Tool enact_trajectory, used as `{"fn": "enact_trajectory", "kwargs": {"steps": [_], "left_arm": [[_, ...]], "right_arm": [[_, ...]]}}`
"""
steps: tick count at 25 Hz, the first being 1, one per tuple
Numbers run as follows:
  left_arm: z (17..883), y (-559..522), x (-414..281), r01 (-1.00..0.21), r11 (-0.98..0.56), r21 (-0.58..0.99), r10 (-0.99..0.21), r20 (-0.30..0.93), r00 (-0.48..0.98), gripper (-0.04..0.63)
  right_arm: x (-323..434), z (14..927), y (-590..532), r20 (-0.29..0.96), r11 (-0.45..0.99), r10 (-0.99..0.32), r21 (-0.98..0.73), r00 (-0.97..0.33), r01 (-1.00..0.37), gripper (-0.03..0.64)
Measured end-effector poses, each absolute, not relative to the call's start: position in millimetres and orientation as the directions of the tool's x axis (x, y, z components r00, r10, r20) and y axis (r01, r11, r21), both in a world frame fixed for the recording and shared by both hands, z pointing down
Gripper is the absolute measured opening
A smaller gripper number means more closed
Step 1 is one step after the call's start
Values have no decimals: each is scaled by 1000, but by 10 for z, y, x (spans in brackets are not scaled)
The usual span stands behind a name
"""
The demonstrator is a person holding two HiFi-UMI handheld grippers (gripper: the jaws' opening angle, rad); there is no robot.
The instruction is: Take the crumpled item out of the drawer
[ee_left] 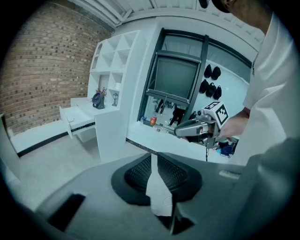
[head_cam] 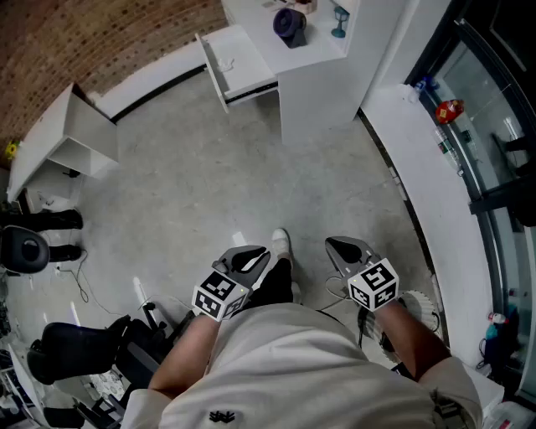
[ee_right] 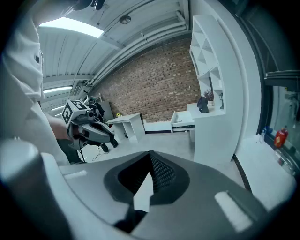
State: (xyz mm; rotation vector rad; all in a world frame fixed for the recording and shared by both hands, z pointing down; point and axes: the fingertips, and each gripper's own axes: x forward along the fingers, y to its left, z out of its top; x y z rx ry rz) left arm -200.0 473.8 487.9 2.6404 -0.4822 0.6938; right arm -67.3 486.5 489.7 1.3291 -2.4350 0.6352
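The white drawer [head_cam: 239,63] stands pulled out of the white cabinet [head_cam: 314,92] at the far side of the floor. It also shows in the left gripper view as the drawer [ee_left: 77,117] and in the right gripper view as the drawer [ee_right: 183,121]. What lies inside is too small to make out. My left gripper [head_cam: 254,258] and right gripper [head_cam: 337,246] are held close to my body, far from the drawer. Both are shut with nothing between the jaws. The left gripper [ee_left: 153,157] and right gripper [ee_right: 151,154] point roughly toward each other.
A dark round object [head_cam: 289,23] and a small stand [head_cam: 339,21] sit on the cabinet top. A white desk [head_cam: 67,138] stands at the left, black chairs [head_cam: 75,348] and cables near my feet. A white window ledge [head_cam: 427,167] with a red object [head_cam: 450,109] runs along the right.
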Motion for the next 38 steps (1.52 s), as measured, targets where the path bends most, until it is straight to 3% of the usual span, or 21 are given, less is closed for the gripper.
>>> {"fn": "enact_trajectory", "kwargs": {"steps": [13,20,27,38], "left_arm": [[4821,2793,-1083,-350,-901,256,-201,468,861,144],[4777,1860,-752,-399,-885,241,-257,462,849,183],[5003,903,-434,-560,-793,241,-393,500,772,225],[5077,-553,224,-788,-595,158,-610,548,572,225]], "right_arm": [[-5,4710,3425,505,447,-719,-191,-478,-874,11],[265,4635,2598,502,464,-712,-189,-492,-865,12],[906,4815,1585,503,530,-662,-210,-556,-821,12],[1901,4774,41,496,719,-516,-192,-698,-668,12]]}}
